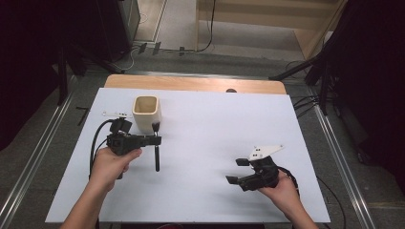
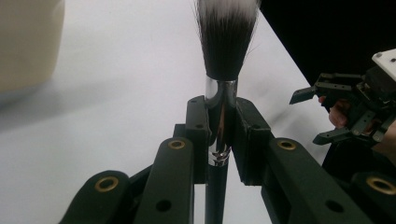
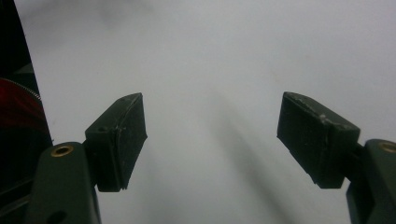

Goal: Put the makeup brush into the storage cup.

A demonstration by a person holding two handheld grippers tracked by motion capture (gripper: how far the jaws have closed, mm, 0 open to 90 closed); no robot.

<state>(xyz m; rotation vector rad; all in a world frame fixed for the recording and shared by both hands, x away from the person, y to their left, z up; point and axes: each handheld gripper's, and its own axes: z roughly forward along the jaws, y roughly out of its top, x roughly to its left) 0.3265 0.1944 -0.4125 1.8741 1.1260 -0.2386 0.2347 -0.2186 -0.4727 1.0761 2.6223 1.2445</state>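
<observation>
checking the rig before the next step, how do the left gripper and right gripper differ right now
The left gripper has its jaws shut on the makeup brush, clamping its silver ferrule; the right gripper has jaws wide apart with nothing between them. The left sits beside the beige cup; the right is over bare white table at the near right. Both are black, hand-held and trail cables.

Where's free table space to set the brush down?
The widest bare stretch of the white table lies between the cup and the right gripper. The near strip in front of both hands is free too. It is crowded by the cup, where the left gripper holds the brush.
</observation>
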